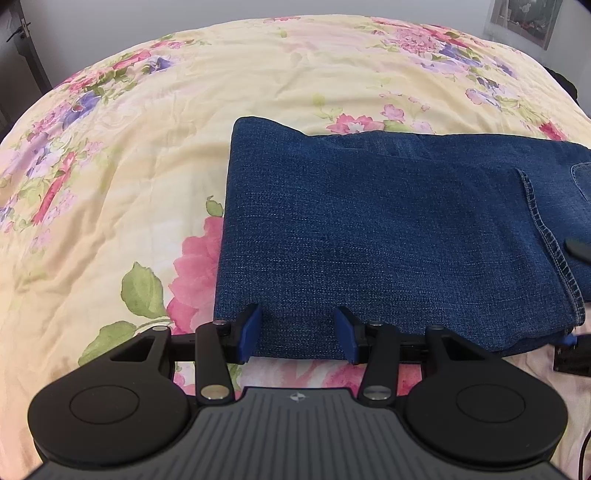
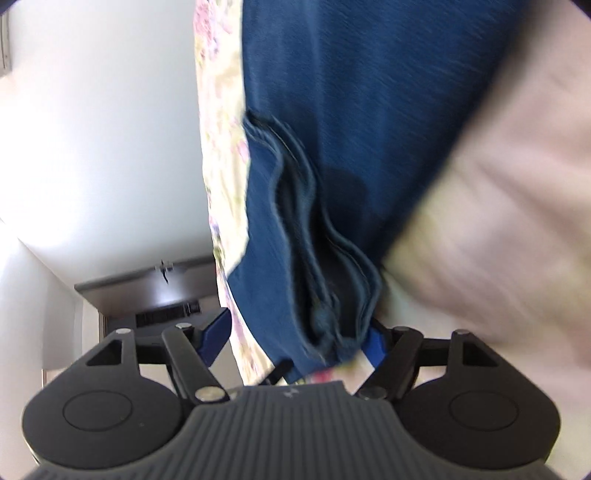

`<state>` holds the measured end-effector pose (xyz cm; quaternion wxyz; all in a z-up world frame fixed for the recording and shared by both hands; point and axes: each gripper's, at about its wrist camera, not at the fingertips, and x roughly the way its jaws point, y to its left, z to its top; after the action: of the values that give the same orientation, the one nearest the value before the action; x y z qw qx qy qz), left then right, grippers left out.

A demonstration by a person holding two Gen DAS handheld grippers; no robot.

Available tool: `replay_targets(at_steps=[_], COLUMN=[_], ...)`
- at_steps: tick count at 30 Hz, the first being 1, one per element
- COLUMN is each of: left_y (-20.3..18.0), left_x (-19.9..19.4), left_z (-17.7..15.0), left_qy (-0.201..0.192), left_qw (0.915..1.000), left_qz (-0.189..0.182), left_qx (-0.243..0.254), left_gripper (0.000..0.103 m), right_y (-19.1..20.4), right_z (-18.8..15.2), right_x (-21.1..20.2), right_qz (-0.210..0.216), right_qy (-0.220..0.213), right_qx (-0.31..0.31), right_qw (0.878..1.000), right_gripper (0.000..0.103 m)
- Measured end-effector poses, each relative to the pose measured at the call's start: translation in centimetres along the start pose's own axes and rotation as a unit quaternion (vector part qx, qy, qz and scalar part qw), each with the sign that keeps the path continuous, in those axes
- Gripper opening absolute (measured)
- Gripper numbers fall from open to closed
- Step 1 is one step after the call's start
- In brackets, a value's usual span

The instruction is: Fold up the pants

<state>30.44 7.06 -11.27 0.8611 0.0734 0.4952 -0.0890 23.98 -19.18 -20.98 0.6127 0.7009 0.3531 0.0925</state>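
Blue denim pants [image 1: 388, 236] lie folded on a floral bedspread [image 1: 147, 147], the fold at the left, hemmed leg ends at the right. My left gripper [image 1: 300, 336] is open, its blue pads on either side of the near edge of the denim, not closed on it. In the blurred, rolled right wrist view, my right gripper [image 2: 299, 339] is open with stacked denim layers [image 2: 325, 258] bunched between its fingers. A dark fingertip [image 1: 578, 248] of the right gripper shows at the left wrist view's right edge.
The bedspread extends far to the left and behind the pants. A dark door [image 1: 18, 44] stands at the far left and a framed picture [image 1: 528, 18] on the wall at far right. A white wall and dark furniture [image 2: 147, 291] show in the right wrist view.
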Motion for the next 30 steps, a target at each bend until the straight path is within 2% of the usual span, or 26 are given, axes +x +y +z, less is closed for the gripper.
replay_targets(at_steps=[3,6,7,9,10,14,15,18,20,24,25,27,30], left_y=[0.1,0.2,0.3,0.3,0.4,0.3,0.3,0.3,0.5,1.5,1.8,2.0,1.8], left_x=[-0.1,-0.1,-0.2,-0.2,-0.3,-0.3,-0.3,-0.8,-1.4,-3.7,-4.3,-5.4,-6.8], left_z=[-0.1,-0.1,-0.2,-0.2,-0.2,-0.3,-0.2,-0.1,0.1,1.0,1.2,1.4,1.8], left_qy=[-0.003,-0.005,-0.006,-0.007,-0.007,-0.007,-0.007,-0.01,-0.018,-0.045,-0.051,-0.06,-0.073], left_qw=[1.0,1.0,0.9999,0.9999,0.9999,0.9999,0.9999,0.9999,0.9998,0.9986,0.9981,0.9972,0.9961], left_qz=[-0.004,-0.007,-0.008,-0.01,-0.012,-0.012,-0.01,-0.009,-0.008,-0.001,0.002,0.008,0.013], left_qx=[-0.001,-0.002,-0.001,-0.001,-0.001,0.0,0.002,0.005,0.0,-0.027,-0.034,-0.044,-0.048], left_gripper=[0.055,0.055,0.055,0.055,0.055,0.054,0.054,0.054,0.054,0.054,0.054,0.054,0.054], right_y=[0.9,1.1,1.5,2.5,2.7,2.5,2.7,4.5,6.7,12.5,13.3,16.5,21.7], right_z=[1.2,2.0,2.3,2.8,2.9,4.1,4.2,3.7,3.2,2.2,1.7,1.2,0.2], right_x=[-0.4,-0.7,-0.9,-0.6,-0.7,-0.1,0.1,0.1,0.5,1.0,-0.6,-0.9,-2.0], right_qz=[0.012,0.008,-0.002,-0.044,-0.064,-0.096,-0.106,-0.139,-0.155,-0.187,-0.19,-0.196,-0.206], right_qy=[-0.024,-0.026,-0.024,-0.019,-0.016,-0.008,-0.006,0.001,0.004,0.013,0.012,0.007,-0.005], right_qx=[0.007,-0.002,-0.013,-0.041,-0.055,-0.069,-0.078,-0.145,-0.204,-0.31,-0.331,-0.37,-0.44], right_qw=[1.0,1.0,1.0,0.998,0.996,0.993,0.991,0.98,0.967,0.932,0.924,0.908,0.874], right_gripper=[0.063,0.06,0.057,0.032,0.029,0.025,0.012,0.006,0.005,0.004,0.004,0.004,0.004])
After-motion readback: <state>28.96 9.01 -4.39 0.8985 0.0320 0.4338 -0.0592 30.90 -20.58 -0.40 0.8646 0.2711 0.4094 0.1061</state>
